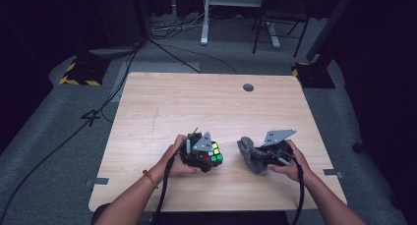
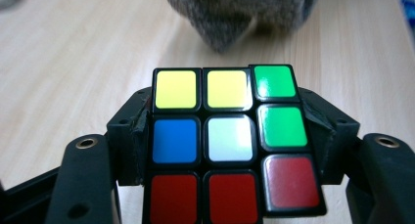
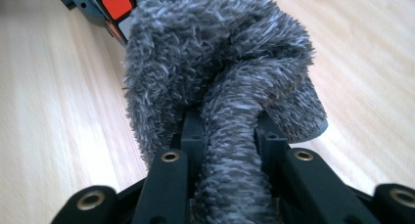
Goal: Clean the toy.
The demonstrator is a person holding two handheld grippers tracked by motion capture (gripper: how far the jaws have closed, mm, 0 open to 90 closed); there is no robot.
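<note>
Your left gripper, lower centre of frame, clamps its fingers on the puzzle cube; your right gripper pinches the grey fuzzy cloth above the table.

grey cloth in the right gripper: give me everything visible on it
The grey cloth looks like fuzzy microfibre, shaggy pile, plain grey. It is bunched and folded, one fold pinched between the right gripper fingers, the rest bulging beyond them over the wooden table. In the high view it hangs crumpled right of the Rubik's cube, apart from it.
</note>
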